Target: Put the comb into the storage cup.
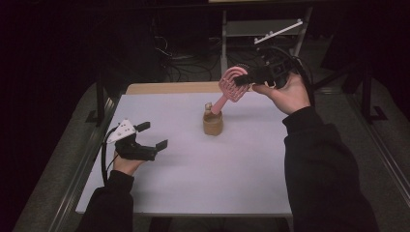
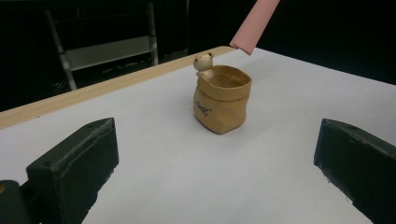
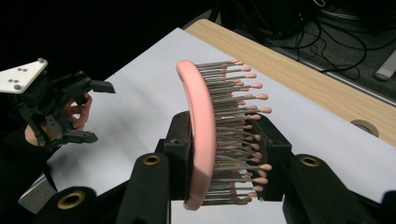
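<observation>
The right gripper (image 1: 245, 79) fingers pinched the pink hairbrush (image 1: 232, 85) head, its handle end above the bag-shaped holder (image 1: 212, 122); at the holder's eight o'clock, the left gripper (image 1: 153, 136) fingers stood spread.

Dim room, table (image 1: 193, 183) evenly lit (surroundings nearly black), slightly soft focus, no glare

A white-topped table (image 1: 193, 183) with a wooden far edge bears one tan sack-shaped pot (image 1: 212, 123).

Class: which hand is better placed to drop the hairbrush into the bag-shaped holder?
Right: its gripper already grips the pink hairbrush, handle above the holder. The left gripper is open, empty, apart.
</observation>
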`<state>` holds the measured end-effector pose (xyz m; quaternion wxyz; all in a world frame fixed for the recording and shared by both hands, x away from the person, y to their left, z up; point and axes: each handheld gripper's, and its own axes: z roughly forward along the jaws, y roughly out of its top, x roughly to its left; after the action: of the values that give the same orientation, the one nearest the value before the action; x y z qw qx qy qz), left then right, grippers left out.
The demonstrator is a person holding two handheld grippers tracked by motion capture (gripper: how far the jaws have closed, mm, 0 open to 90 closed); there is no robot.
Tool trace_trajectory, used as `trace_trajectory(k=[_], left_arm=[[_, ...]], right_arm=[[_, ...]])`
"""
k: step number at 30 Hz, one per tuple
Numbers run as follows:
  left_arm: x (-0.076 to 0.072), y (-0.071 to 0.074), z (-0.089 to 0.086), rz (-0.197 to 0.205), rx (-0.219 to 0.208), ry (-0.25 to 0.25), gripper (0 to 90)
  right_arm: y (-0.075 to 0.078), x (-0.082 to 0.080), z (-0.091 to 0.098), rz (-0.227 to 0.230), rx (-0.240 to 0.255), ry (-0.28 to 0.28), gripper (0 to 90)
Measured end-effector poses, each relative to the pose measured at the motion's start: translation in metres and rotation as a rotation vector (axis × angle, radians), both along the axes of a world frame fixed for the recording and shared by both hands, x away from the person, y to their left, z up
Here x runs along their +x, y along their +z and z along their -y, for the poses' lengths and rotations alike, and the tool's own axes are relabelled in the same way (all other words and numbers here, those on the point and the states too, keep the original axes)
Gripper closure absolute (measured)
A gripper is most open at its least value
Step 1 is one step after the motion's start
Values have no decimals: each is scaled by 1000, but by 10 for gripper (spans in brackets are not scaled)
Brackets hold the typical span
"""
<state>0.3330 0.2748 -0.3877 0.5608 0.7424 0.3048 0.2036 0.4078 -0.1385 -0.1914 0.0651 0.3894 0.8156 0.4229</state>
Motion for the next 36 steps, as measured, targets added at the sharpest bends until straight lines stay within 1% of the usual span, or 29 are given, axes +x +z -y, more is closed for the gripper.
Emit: trace_trajectory(k=[4, 6, 9, 13, 18, 21, 23, 25, 27, 32, 36], left_arm=[[-1, -4, -8, 0, -3, 22, 0], [-2, -6, -11, -1, -15, 22, 0], [-5, -9, -16, 5, -9, 28, 0], [-7, -13, -24, 8, -14, 46, 0], [-9, -17, -32, 13, -29, 66, 0], [-12, -20, -37, 16, -26, 66, 0], [-13, -22, -40, 12, -39, 60, 0], [-14, -23, -43, 16, -45, 67, 0], [-14, -24, -45, 15, -52, 73, 0], [-14, -28, -48, -2, -51, 88, 0], [-14, -29, -50, -4, -50, 94, 0]], right_arm=[[-1, 5, -3, -4, -1, 2, 627], [-1, 7, -4, -7, -5, 2, 626], [-3, 10, -6, -10, -18, 2, 627], [-6, 13, -8, -19, -32, 0, 626], [-8, 16, -10, -24, -33, 0, 627], [-9, 17, -11, -26, -34, -1, 627], [-10, 18, -12, -31, -39, 0, 627], [-12, 19, -12, -33, -40, 1, 627], [-14, 20, -13, -40, -39, -3, 627], [-21, 23, -14, -51, -45, -9, 627], [-29, 26, -15, -65, -58, -14, 627]])
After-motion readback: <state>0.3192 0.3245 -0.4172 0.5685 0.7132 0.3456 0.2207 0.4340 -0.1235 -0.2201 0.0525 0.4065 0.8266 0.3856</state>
